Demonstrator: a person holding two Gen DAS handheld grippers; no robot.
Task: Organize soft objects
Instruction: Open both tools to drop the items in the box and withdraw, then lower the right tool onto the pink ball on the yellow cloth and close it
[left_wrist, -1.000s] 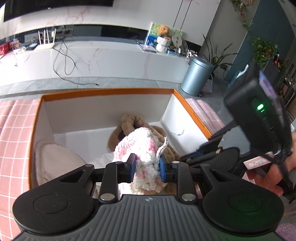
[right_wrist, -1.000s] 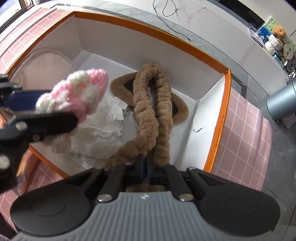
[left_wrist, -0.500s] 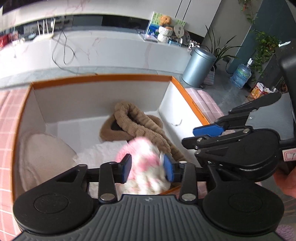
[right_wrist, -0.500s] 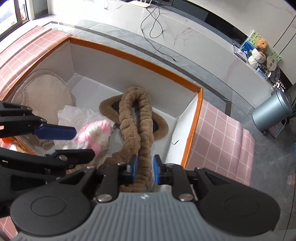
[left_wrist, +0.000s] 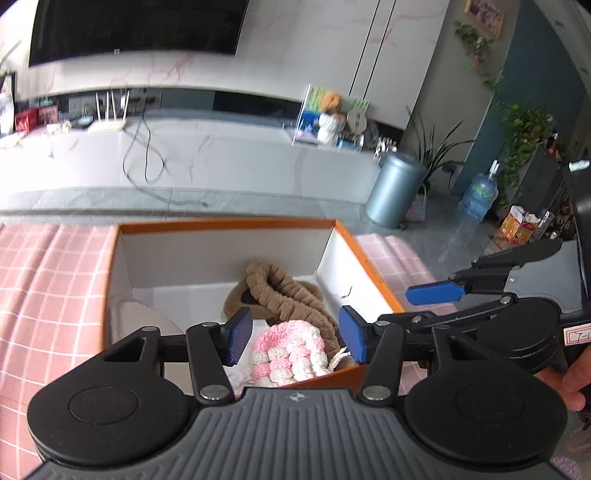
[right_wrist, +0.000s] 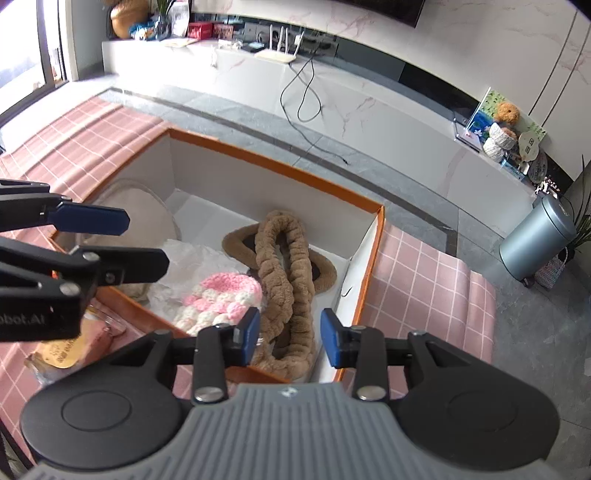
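Observation:
An orange-rimmed white box (right_wrist: 369, 254) (left_wrist: 373, 273) sits on a pink checked cloth. Inside lie a pink and white knitted piece (right_wrist: 218, 299) (left_wrist: 288, 350), a brown fuzzy scarf-like piece (right_wrist: 288, 273) (left_wrist: 280, 295), white crumpled fabric (right_wrist: 188, 258) and a beige round pad (right_wrist: 136, 210) (left_wrist: 136, 317). My left gripper (left_wrist: 295, 339) is open and empty, raised above the knitted piece. My right gripper (right_wrist: 290, 338) is open and empty, raised above the brown piece's near end. The left gripper's fingers (right_wrist: 92, 218) show at the left of the right wrist view.
A packet with a yellow label (right_wrist: 62, 350) lies on the cloth left of the box. A grey bin (right_wrist: 535, 240) (left_wrist: 399, 192) stands on the floor at the right. A white marble bench (right_wrist: 332, 103) with a router and cables runs behind.
Both grippers opened and let go: the knitted piece and the brown piece now lie in the box. Both grippers have pulled up and back from the box.

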